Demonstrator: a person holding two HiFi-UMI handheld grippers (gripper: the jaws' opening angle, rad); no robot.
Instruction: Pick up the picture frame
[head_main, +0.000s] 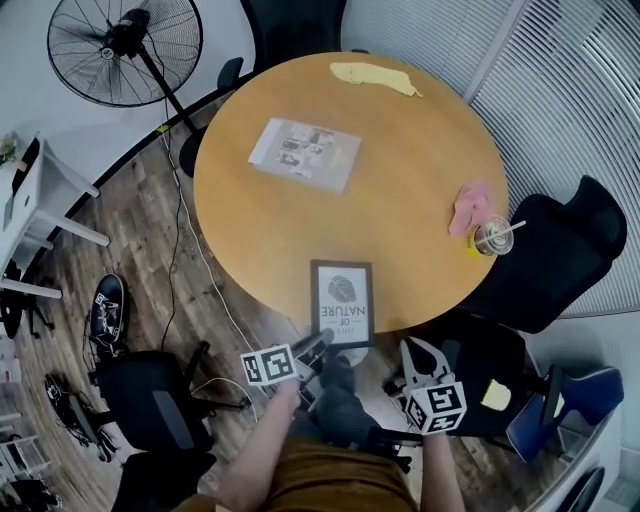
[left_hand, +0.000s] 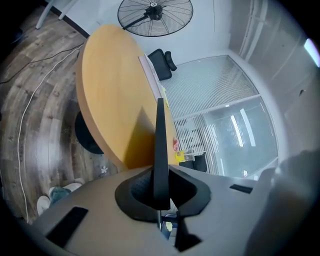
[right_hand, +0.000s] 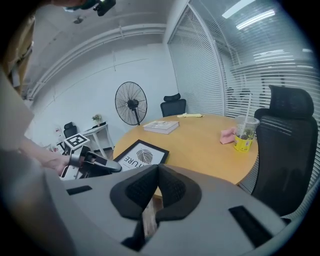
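1. The left gripper (left_hand: 160, 196) is pinching the near edge of the picture frame (head_main: 342, 300). Both fingers are pressing tight on its thin black side.
2. The right gripper (right_hand: 156, 192) is hanging just off the table edge, to the right of the frame. Its fingers are closed together and are holding nothing.
3. The frame is lying face up at the near side of the round table (head_main: 420, 150). Its bottom end is poking out past the rim.
4. I think the frame could be slipping out when it goes up. The fingers are only biting a small bit of one edge, close to a corner, so the rest may be pulling down and twisting.
5. I think a fast lift could be swinging the frame into the table rim. Then it could be dropping onto the wooden floor (head_main: 140, 230), and its front could be cracking.
6. The table top is looking smooth and a little shiny, so the frame may be sliding instead of lifting.
7. Well away from the frame, a book (head_main: 305, 152), a yellow cloth (head_main: 372, 77), a pink cloth (head_main: 470, 205) and a cup with a straw (head_main: 490, 238) are sitting on the table.
8. A big fan (head_main: 125, 45) is standing on the floor past the table. A black chair (head_main: 560, 260) is waiting on the right. White blinds (head_main: 570, 90) are covering the windows.
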